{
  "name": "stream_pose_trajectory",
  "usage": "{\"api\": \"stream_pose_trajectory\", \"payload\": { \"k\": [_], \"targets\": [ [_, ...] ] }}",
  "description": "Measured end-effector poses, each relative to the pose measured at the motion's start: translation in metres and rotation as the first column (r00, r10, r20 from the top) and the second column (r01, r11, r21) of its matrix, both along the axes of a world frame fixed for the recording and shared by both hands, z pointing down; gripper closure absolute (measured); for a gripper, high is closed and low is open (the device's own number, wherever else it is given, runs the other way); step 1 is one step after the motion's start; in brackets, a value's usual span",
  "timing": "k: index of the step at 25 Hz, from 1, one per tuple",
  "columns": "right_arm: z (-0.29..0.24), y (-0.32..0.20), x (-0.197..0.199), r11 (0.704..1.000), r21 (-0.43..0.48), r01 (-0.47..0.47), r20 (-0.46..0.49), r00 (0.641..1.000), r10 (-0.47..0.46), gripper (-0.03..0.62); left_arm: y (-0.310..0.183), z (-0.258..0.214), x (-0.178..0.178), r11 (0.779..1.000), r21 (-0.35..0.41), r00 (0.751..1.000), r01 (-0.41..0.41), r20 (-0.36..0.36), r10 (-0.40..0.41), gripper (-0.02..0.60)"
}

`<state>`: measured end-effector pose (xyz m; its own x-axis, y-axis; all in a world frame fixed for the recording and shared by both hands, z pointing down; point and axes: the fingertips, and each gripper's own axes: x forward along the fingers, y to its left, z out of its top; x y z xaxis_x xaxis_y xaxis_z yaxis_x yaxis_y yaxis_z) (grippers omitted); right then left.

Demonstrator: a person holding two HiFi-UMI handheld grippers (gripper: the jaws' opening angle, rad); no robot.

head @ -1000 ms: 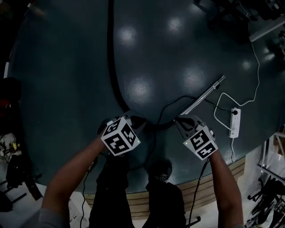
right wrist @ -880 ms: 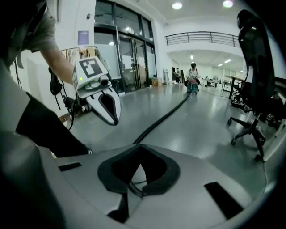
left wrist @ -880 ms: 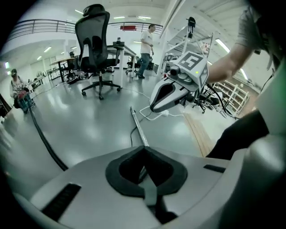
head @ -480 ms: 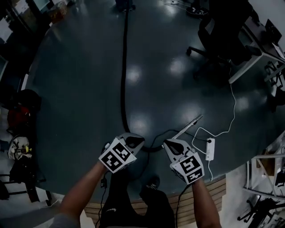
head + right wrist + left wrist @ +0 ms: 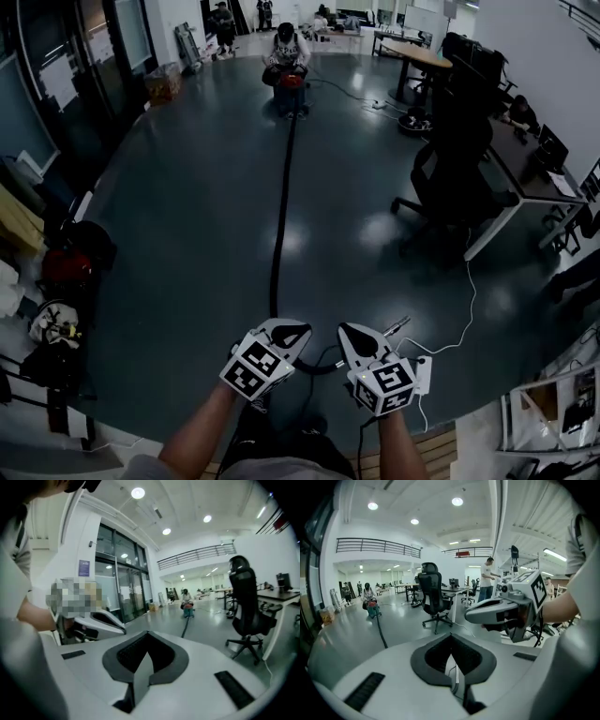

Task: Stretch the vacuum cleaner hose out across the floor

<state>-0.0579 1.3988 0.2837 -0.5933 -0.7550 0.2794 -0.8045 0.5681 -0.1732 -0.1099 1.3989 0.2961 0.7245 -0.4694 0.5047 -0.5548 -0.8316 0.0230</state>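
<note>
A black vacuum hose lies in a nearly straight line on the dark floor. It runs from a red vacuum cleaner at the far end to a curl just in front of my grippers. My left gripper and right gripper hover side by side above the hose's near end, both shut with nothing between their jaws. A metal wand lies just right of them. The hose and vacuum cleaner show far off in the left gripper view, and the hose in the right gripper view.
A person crouches behind the vacuum cleaner. A black office chair and desks stand at the right. A white power strip with its cord lies by my right gripper. Bags and clutter line the left edge.
The head view has tilted up from the floor to take in the whole room. Both grippers now sit lower in the frame and closer together, still shut.
</note>
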Motion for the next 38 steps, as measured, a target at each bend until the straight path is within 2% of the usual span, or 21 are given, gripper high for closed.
{"api": "stream_pose_trajectory", "payload": {
  "k": [3,10,13,24,38],
  "targets": [
    [-0.039,-0.002,-0.010,0.996,0.037,-0.077,0.037,0.996,0.075,0.588,0.003,-0.038,-0.017,0.999,0.021,0.998,0.036,-0.055,-0.035,0.574],
    [-0.099,-0.015,-0.073,0.990,0.111,-0.084,0.048,0.996,0.079,0.588,-0.012,-0.090,-0.070,0.996,0.060,0.987,0.065,-0.151,-0.056,0.574],
    [-0.116,-0.023,-0.101,0.985,0.143,-0.097,0.046,0.995,0.091,0.588,-0.022,-0.104,-0.094,0.996,0.072,0.981,0.056,-0.191,-0.041,0.574],
    [-0.156,-0.038,-0.156,0.965,0.215,-0.148,0.053,0.989,0.140,0.588,-0.048,-0.142,-0.131,0.990,0.140,0.973,-0.028,-0.222,0.059,0.574],
    [-0.164,-0.040,-0.170,0.957,0.217,-0.191,0.041,0.981,0.187,0.588,-0.048,-0.149,-0.144,0.985,0.149,0.964,-0.091,-0.235,0.124,0.574]
  ]
}}
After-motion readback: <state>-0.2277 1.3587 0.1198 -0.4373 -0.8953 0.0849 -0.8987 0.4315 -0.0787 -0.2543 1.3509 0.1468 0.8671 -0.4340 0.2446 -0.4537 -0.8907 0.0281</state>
